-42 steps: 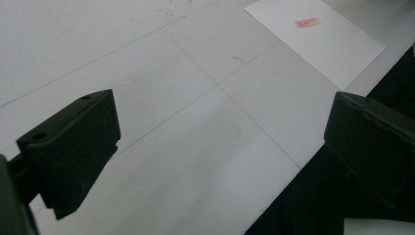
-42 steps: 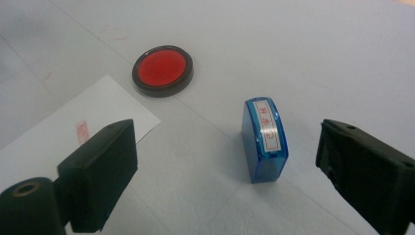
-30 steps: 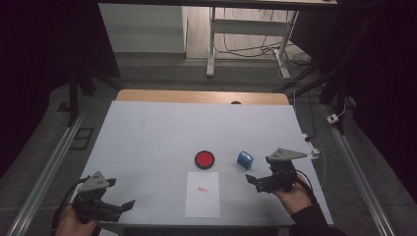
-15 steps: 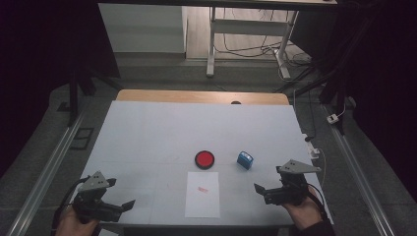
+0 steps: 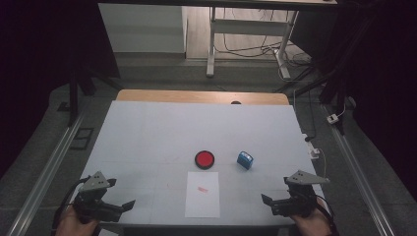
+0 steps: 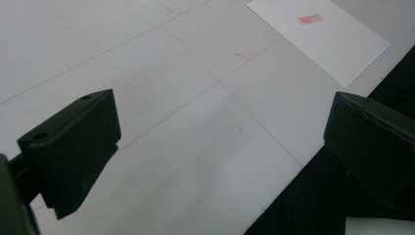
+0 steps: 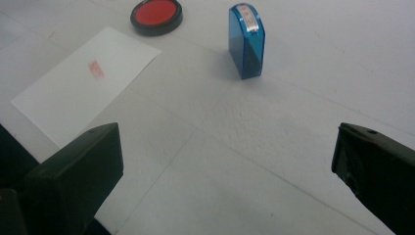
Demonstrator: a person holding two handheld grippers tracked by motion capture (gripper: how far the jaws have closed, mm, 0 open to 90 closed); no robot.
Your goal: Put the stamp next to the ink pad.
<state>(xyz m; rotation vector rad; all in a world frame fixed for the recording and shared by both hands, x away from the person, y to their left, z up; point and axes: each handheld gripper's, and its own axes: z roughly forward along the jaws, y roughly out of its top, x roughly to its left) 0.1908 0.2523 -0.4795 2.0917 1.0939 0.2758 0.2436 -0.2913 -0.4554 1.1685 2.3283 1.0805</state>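
My right gripper [image 5: 275,202] sits at the near right corner of the table [image 5: 147,132], jaws spread wide, nothing between them. In the right gripper view both black jaws stand far apart at the bottom corners, over bare white tabletop.

Left gripper [image 5: 118,209] is at the near left corner, jaws also wide apart and empty. In the left gripper view its jaws frame the table's near edge, one jaw over the white surface, the other out past the edge over the dark.

Nearest thing to my right gripper is the blue stamp [image 7: 247,41]. It stands upright on the table, ahead of the jaws and well apart from them, not touched. In the high view the blue stamp [image 5: 245,160] is right of centre.

Just left of it, apart, lies the red ink pad [image 5: 204,159], round, black rim, lid off. In the right gripper view the red ink pad [image 7: 156,14] is at the top edge.

The white paper sheet [image 5: 202,194] lies flat near the front edge, just below the pad, between my two grippers. It carries a small red stamp mark [image 5: 202,188] in its upper half, blurred, can't read it.
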